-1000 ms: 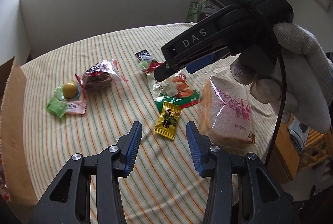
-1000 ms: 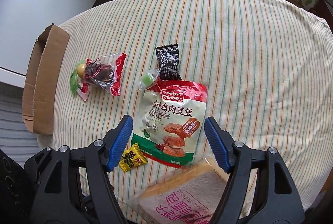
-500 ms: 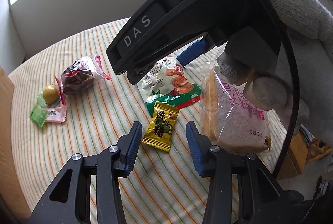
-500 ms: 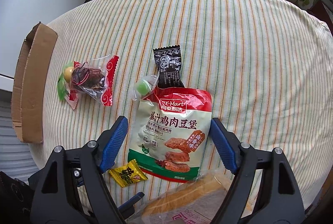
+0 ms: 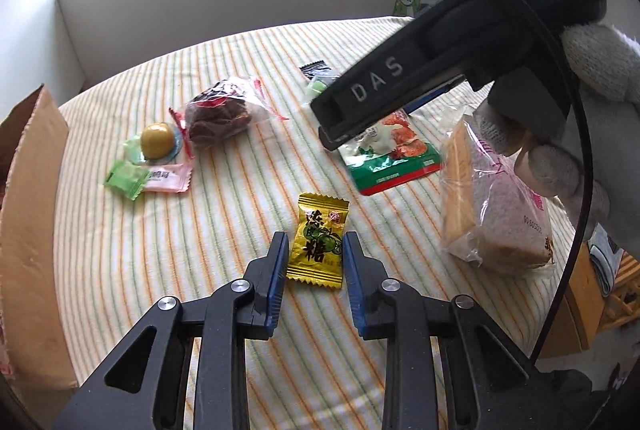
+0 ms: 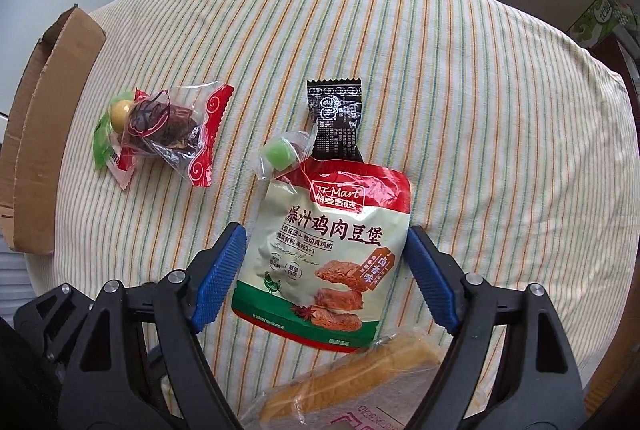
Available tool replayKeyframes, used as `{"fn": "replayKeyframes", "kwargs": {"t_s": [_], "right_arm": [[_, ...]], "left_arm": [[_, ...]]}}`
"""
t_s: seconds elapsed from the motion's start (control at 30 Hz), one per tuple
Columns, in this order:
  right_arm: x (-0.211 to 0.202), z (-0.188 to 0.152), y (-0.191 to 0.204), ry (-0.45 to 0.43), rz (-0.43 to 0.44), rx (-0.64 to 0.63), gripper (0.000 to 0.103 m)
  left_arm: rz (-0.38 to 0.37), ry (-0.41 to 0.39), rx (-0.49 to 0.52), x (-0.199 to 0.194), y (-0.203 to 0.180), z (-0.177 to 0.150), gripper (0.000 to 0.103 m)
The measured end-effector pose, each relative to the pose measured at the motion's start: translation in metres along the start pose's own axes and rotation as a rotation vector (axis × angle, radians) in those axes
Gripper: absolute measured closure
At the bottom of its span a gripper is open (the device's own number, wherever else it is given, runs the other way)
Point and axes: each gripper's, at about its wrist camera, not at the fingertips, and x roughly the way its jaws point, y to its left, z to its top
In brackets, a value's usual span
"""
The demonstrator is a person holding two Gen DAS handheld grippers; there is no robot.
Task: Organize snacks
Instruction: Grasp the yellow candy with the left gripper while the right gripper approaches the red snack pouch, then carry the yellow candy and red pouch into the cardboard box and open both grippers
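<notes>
My left gripper [image 5: 314,244] is open, its blue jaws on either side of a yellow candy packet [image 5: 318,243] lying on the striped tablecloth. My right gripper [image 6: 326,244] is open wide, straddling a red, white and green chicken snack pouch [image 6: 332,250] from above; the pouch also shows in the left wrist view [image 5: 390,158]. A bagged bread slice [image 5: 496,214] lies right of the candy and shows at the bottom of the right wrist view [image 6: 352,374].
A clear bag of dark dried fruit [image 5: 222,112], a yellow ball candy [image 5: 157,140], green [image 5: 126,178] and pink [image 5: 168,177] sweets lie at left. A black packet [image 6: 336,118] and green candy [image 6: 280,152] lie beyond the pouch. A cardboard box [image 5: 28,190] stands at the left edge.
My left gripper moved forward and down until its jaws flank the yellow candy. My right gripper lowered over the chicken pouch, which now lies between its jaws.
</notes>
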Motion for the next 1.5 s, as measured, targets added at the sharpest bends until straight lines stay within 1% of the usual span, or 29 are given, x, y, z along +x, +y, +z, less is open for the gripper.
{"fn": "replayKeyframes", "kwargs": {"t_s": [0.07,0.2,0.3,0.33,0.37,0.43,0.6,0.67,0.8,0.83,0.93,0.97,1.07,1.23,1.27,1.37,1.5], "right_arm": [[0.001,-0.001,0.008,-0.004,-0.024,-0.027,0.019],[0.001,-0.002,0.012,0.003,-0.019,-0.057,0.021],[0.000,-0.009,0.012,0.003,-0.019,-0.093,0.027],[-0.001,-0.009,0.010,0.002,-0.017,-0.101,0.030],[-0.001,-0.013,0.010,0.000,-0.014,-0.109,0.034],[-0.002,-0.018,0.007,-0.005,-0.007,-0.118,0.038],[-0.004,-0.026,0.005,-0.024,0.019,-0.117,0.040],[-0.007,-0.028,0.003,-0.033,0.032,-0.107,0.044],[-0.020,-0.027,-0.013,-0.054,0.056,-0.100,0.048],[-0.022,-0.029,-0.014,-0.062,0.058,-0.103,0.052],[-0.028,-0.031,-0.017,-0.082,0.063,-0.101,0.054],[-0.029,-0.032,-0.018,-0.088,0.061,-0.099,0.067],[-0.035,-0.031,-0.023,-0.091,0.087,-0.091,0.067],[-0.046,-0.033,-0.022,-0.123,0.080,-0.109,0.070],[-0.049,-0.033,-0.022,-0.131,0.078,-0.112,0.077],[-0.062,-0.035,-0.023,-0.151,0.093,-0.108,0.077],[-0.070,-0.039,-0.018,-0.173,0.094,-0.121,0.078]], "left_arm": [[0.001,-0.002,-0.025,-0.003,0.006,-0.004,0.077],[-0.001,-0.006,-0.065,-0.006,0.013,-0.005,0.077],[-0.002,-0.009,-0.077,0.000,0.026,-0.006,0.077],[-0.004,-0.010,-0.080,-0.007,0.036,-0.008,0.077],[-0.005,-0.011,-0.083,-0.008,0.034,-0.009,0.077],[-0.004,-0.014,-0.085,-0.009,0.028,-0.010,0.077],[-0.012,-0.021,-0.103,-0.016,0.030,-0.013,0.077],[-0.013,-0.022,-0.108,-0.019,0.034,-0.013,0.077],[-0.009,-0.029,-0.112,-0.025,0.039,-0.013,0.077],[-0.010,-0.032,-0.111,-0.025,0.040,-0.014,0.077],[-0.006,-0.035,-0.116,-0.030,0.046,-0.017,0.077],[-0.004,-0.036,-0.116,-0.030,0.046,-0.017,0.077],[-0.003,-0.038,-0.116,-0.029,0.045,-0.017,0.077],[0.000,-0.048,-0.118,-0.030,0.044,-0.016,0.077],[0.000,-0.050,-0.117,-0.032,0.045,-0.016,0.077],[0.002,-0.063,-0.122,-0.038,0.047,-0.015,0.077],[0.008,-0.085,-0.125,-0.047,0.049,-0.014,0.077]]}}
